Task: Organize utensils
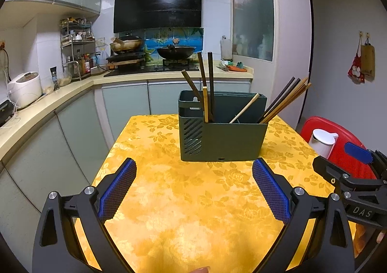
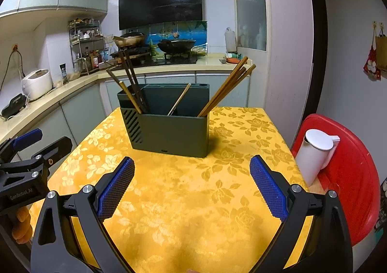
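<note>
A dark green utensil holder stands on the yellow tablecloth. Several dark and light chopsticks lean in its left part, one light chopstick lies in the middle, and several more lean out at its right end. My left gripper is open and empty, a short way in front of the holder. My right gripper is open and empty, also in front of it. Each gripper shows at the edge of the other's view.
A white kettle sits on a red stool right of the table. Kitchen counters with a rice cooker, spice rack and stove with woks run behind and to the left.
</note>
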`<state>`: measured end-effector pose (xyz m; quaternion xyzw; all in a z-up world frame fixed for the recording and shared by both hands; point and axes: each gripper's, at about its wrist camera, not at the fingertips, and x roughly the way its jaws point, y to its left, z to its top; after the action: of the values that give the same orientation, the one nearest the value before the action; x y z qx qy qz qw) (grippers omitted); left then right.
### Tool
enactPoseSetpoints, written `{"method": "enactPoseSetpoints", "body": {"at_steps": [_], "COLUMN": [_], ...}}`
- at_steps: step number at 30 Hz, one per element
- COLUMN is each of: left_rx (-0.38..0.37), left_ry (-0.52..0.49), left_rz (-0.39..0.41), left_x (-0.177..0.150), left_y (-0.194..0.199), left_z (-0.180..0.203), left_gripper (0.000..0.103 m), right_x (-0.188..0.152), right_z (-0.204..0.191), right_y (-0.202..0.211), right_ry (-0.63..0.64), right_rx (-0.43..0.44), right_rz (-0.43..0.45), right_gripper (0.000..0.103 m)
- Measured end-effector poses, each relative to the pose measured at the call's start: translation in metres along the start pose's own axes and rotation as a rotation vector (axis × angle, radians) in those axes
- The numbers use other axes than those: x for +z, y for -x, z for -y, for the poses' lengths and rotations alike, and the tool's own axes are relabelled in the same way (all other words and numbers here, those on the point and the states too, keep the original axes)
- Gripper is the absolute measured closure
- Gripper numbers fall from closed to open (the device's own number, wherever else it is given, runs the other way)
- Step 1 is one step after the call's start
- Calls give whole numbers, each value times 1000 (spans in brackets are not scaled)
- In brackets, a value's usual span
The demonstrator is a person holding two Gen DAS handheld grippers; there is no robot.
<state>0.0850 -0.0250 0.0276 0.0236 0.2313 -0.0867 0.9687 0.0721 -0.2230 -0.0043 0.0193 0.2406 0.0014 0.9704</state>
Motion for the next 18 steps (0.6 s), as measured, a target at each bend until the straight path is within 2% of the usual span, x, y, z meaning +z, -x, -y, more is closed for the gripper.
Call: {"method": "enactPoseSetpoints", "body": {"at_steps": [18], "left_rx": [1], "left_ry": [27], "left_rz": [-14], "left_x": [-21], "left_y": [10], "left_z": [1], "left_gripper": [10], "right_x": [-24], "right_z": [-8], "right_y": [8], "right_ry": [9], "right_rx": [-11], "right_rz": [13], "right_gripper": [7]}}
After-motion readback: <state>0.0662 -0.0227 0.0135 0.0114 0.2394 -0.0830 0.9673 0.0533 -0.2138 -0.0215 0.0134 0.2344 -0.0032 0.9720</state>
